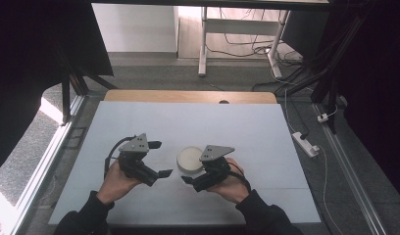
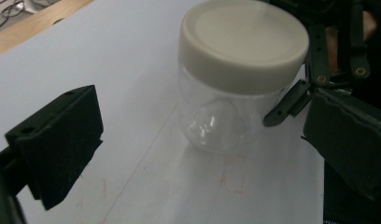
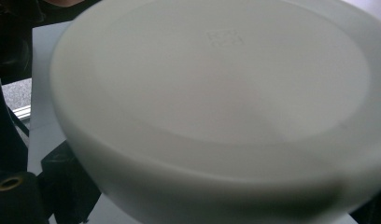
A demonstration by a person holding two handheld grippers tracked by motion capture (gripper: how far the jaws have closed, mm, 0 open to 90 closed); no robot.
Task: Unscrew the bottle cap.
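A clear plastic jar [image 1: 189, 157] with a cream screw lid [image 2: 244, 42] stands upright on the white table [image 1: 188, 122]. My right gripper [image 1: 198, 171] comes at it from the right, with its jaws on either side of the jar body below the lid. One of its fingers [image 2: 286, 103] touches the jar wall. In the right gripper view the lid [image 3: 212, 79] is very close and blurred. My left gripper [image 1: 161, 158] hovers just left of the jar, open, with nothing between its jaws. The jar looks empty.
The table's wooden far edge [image 1: 188, 96] lies beyond the white surface. A power strip [image 1: 306, 143] and cables lie on the floor to the right, and a white desk frame [image 1: 203, 44] stands behind.
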